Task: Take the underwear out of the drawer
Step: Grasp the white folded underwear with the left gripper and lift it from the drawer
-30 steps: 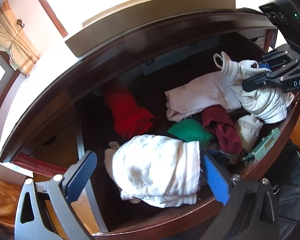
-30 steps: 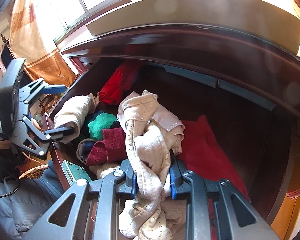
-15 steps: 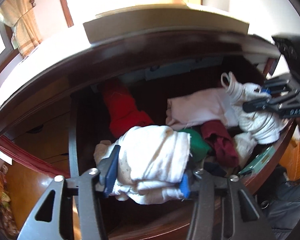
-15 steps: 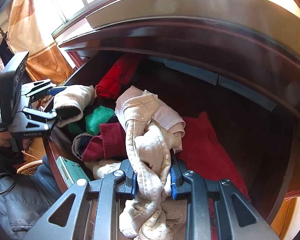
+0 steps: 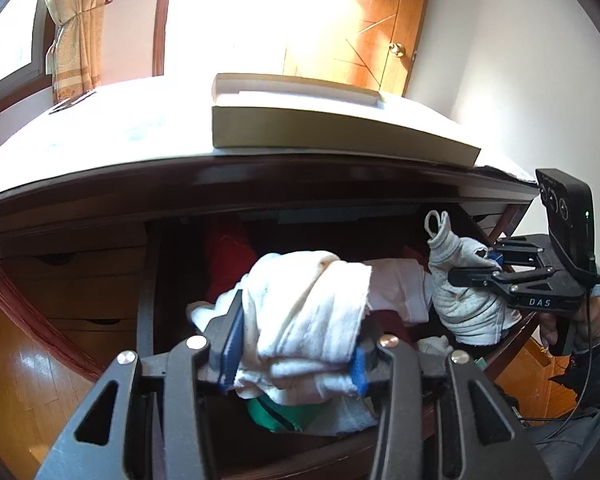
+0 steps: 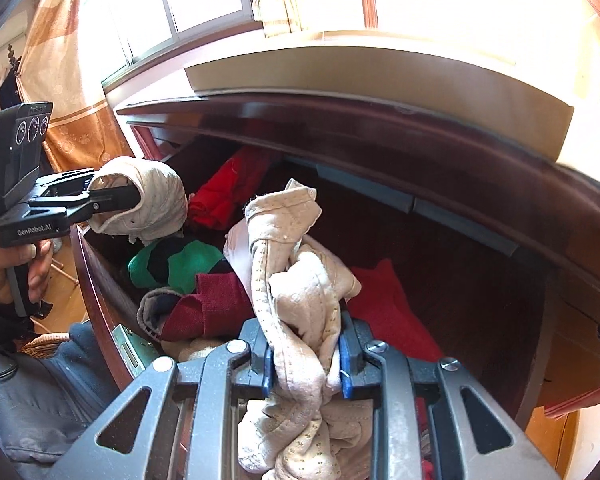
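The dark wooden drawer (image 6: 100, 292) stands open, full of clothes. My left gripper (image 5: 296, 344) grips a folded white underwear bundle (image 5: 312, 304); its jaws are still closing on the cloth, both blue pads pressing in, and the bundle hangs lifted above the pile. In the right wrist view the same left gripper (image 6: 112, 200) holds this bundle (image 6: 156, 196) over the drawer's left end. My right gripper (image 6: 306, 364) is shut on a cream dotted underwear (image 6: 296, 288) that drapes above and below the pads. The left wrist view shows the right gripper (image 5: 480, 268) at right with that cloth (image 5: 464, 304).
Left in the drawer are red garments (image 6: 228, 196) (image 6: 384, 308), a green piece (image 6: 180, 260) and a maroon one (image 6: 212, 304). A flat pale box (image 5: 320, 132) lies on the cabinet top above. A person's hand (image 6: 4, 264) and dark sleeve are at left.
The left gripper has closed on the white bundle and lifted it up off the pile, rolling as it rose. The right gripper keeps its hold on the cream underwear, nearly still.
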{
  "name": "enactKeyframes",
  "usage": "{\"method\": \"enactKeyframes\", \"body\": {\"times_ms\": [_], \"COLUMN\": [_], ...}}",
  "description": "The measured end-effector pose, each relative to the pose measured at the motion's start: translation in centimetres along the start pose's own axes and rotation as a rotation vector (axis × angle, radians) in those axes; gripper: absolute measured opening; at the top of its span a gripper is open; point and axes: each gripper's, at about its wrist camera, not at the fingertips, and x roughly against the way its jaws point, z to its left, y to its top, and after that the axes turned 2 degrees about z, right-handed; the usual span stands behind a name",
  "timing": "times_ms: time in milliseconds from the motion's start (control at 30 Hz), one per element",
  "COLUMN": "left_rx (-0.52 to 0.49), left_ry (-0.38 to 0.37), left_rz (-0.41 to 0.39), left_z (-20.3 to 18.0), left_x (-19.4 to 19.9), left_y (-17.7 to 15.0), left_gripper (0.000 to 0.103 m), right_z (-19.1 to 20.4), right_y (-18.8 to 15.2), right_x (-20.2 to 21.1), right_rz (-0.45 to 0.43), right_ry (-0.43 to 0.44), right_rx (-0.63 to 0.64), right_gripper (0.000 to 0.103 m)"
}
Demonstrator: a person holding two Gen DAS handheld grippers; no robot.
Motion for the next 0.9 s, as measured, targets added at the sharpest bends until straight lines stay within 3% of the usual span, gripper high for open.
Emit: {"method": "enactKeyframes", "body": {"times_ms": [500, 900], "left_rx": [-0.001, -0.009], "left_ry": [-0.046, -0.074], "left_rz": [-0.091, -0.156], "left_z": [0.0, -0.2], "left_x": [1.1, 2.0], "left_y": [-0.6, -0.5], "left_gripper": [0.042, 0.042], "right_z": [0.8, 1.2], "right_y": [-1.1, -1.9], "right_x": [2.8, 4.8], "right_rz": [-0.167, -0.288], "right_ry": [-0.083, -0.101], "right_rx": [0.058, 0.09], "right_gripper": [0.026, 0.026]}}
